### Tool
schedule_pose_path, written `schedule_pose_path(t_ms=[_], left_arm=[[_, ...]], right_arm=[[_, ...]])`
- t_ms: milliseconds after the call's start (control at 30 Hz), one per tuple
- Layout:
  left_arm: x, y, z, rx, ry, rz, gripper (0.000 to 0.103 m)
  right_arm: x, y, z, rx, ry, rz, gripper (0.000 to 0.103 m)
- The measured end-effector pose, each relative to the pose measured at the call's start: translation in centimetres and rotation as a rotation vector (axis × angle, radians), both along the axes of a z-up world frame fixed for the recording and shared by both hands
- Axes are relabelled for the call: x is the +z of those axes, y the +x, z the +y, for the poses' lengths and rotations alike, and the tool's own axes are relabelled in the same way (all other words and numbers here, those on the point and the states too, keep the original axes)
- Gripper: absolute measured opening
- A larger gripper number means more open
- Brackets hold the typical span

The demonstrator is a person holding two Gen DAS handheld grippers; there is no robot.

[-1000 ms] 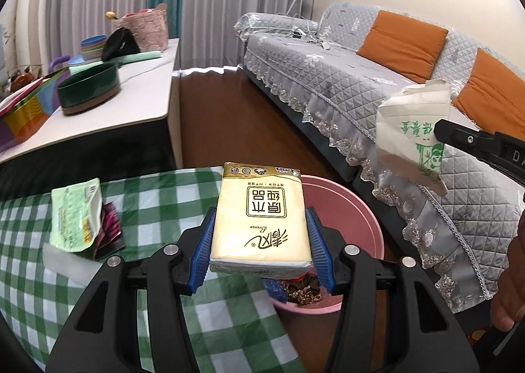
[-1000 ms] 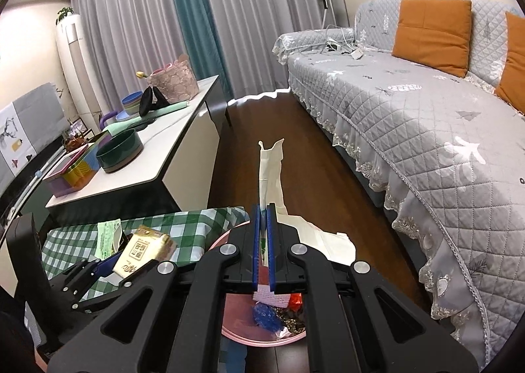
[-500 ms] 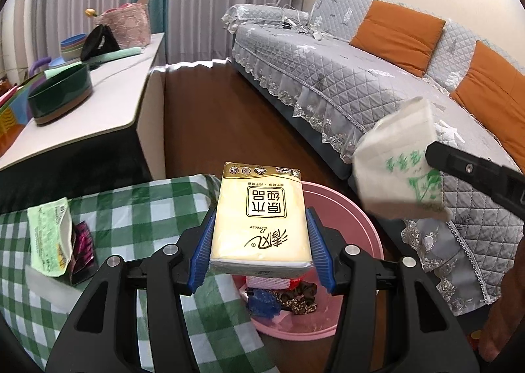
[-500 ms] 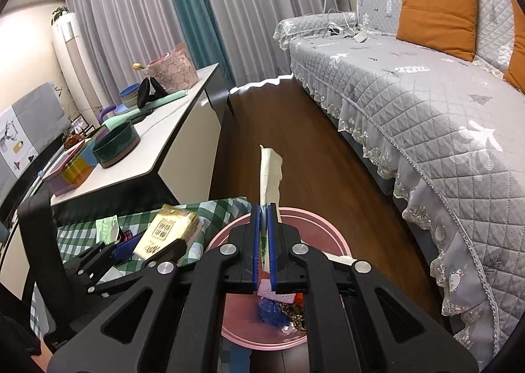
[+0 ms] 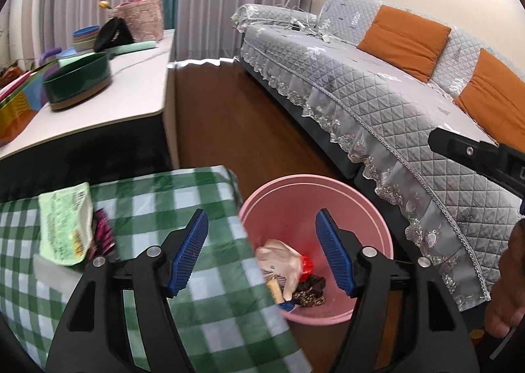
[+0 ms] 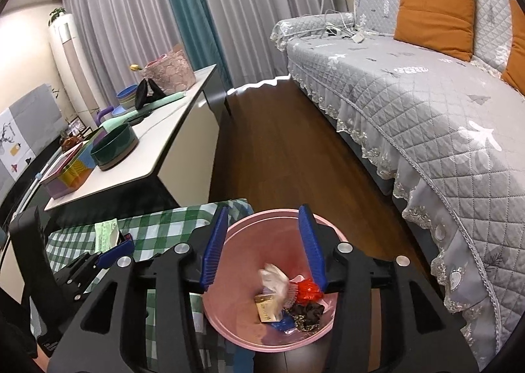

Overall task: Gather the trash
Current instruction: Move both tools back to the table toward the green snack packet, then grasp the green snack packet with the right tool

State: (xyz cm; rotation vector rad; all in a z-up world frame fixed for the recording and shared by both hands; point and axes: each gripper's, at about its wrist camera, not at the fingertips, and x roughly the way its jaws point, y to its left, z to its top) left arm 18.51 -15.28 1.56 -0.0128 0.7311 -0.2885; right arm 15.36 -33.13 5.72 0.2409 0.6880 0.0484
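A pink bin (image 5: 370, 215) (image 6: 229, 317) stands on the floor beside the green checked table (image 5: 203, 307). In it lie a white paper bag (image 5: 282, 258) (image 6: 274, 277), a yellow tissue pack (image 6: 265, 307), a red scrap and dark bits. My left gripper (image 5: 262, 218) hangs over the table's edge and the bin, jaws opening, nothing between them. My right gripper (image 6: 264, 212) hovers above the bin, jaws opening and empty too. A green packet (image 5: 64, 225) and a dark wrapper (image 5: 103, 235) lie on the table.
A white side table (image 5: 131, 100) at the left carries a green bowl (image 5: 78, 80), a coloured box and a pink basket. A grey quilted sofa (image 6: 426, 110) with orange cushions runs along the right. Wooden floor lies between. A person's hand (image 5: 505, 291) shows at the right edge.
Both grippers have opened. The yellow tissue pack left my left gripper and the white paper bag left my right one; both now lie in the pink bin.
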Motion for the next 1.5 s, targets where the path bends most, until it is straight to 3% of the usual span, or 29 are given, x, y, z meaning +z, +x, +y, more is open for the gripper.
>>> schedule_pose_path(t_ms=[333, 500, 633, 767, 1300, 1500], left_arm=[[1.7, -4.0, 7.0, 0.066, -0.001, -0.034, 0.066], [2.4, -5.0, 11.3, 0.116, 0.011, -0.054, 0.066], [1.3, -5.3, 15.2, 0.200, -0.013, -0.049, 0.066], [-1.6, -5.0, 17.8, 0.293, -0.007, -0.010, 0.064], [-7.6, -0.7, 18.7, 0.415, -0.020, 0.127, 0.065], [-8.2, 0.3, 18.3, 0.426, -0.032, 0.159, 0.075]], right_arm=[[0.6, -0.8, 6.3, 0.129, -0.010, -0.024, 0.046], [0.7, -1.4, 9.7, 0.202, -0.017, -0.049, 0.035], [0.4, -1.5, 11.5, 0.241, -0.013, -0.056, 0.023], [-0.4, -1.3, 12.5, 0.259, 0.006, -0.047, 0.020], [-3.3, 1.5, 16.1, 0.312, -0.014, 0.001, 0.020], [-4.0, 2.6, 17.1, 0.322, -0.003, 0.018, 0.021]])
